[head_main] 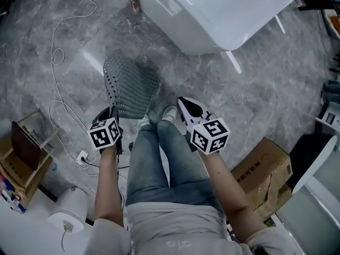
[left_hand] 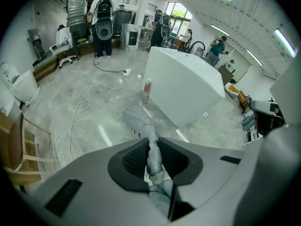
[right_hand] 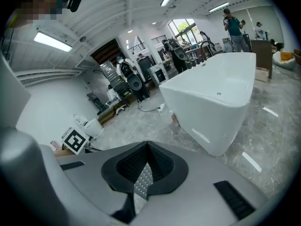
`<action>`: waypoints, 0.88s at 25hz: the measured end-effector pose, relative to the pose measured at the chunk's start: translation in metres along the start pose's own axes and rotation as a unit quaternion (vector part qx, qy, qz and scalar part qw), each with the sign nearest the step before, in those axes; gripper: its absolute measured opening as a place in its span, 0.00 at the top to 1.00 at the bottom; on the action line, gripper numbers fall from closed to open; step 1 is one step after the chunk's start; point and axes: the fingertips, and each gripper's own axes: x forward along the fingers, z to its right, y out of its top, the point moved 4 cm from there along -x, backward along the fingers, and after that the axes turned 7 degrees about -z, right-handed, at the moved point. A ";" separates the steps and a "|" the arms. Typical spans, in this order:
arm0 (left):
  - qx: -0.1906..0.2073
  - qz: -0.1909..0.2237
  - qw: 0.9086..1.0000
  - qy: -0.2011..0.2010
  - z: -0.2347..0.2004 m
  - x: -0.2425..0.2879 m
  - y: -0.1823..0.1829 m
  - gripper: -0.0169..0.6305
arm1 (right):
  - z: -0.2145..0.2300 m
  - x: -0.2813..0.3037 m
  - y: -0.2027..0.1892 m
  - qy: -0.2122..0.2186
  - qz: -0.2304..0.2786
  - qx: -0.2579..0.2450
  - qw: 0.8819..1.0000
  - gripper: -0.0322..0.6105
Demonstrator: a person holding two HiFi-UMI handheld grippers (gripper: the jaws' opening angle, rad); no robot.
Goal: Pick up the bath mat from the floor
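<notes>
The grey, hole-dotted bath mat hangs in front of the person's legs, spreading away from the two grippers towards the far side of the scene, over the grey marble floor. I cannot tell whether its far edge touches the floor. The left gripper points steeply down, its fingers clamped on a bunched fold at the mat's near left corner. The right gripper sits just right of the mat's near edge, its fingers pressed together on a thin studded sliver of the mat. Beyond the mat stands a white bathtub with a small bottle at its left end. A white cable loops across the floor on the left, and a cardboard box sits near right
</notes>
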 end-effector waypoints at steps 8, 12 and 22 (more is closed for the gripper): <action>0.038 0.023 0.999 -0.022 0.029 -0.072 0.021 0.86 | -0.031 -0.037 0.040 0.008 0.009 -0.010 1.000 0.91; 0.049 0.039 0.998 -0.029 0.038 -0.111 0.027 0.86 | -0.044 -0.063 0.059 0.008 0.016 -0.013 1.000 0.91; 0.073 0.098 0.992 -0.022 0.038 -0.219 0.069 0.87 | -0.072 -0.130 0.110 0.011 0.052 -0.053 0.997 0.91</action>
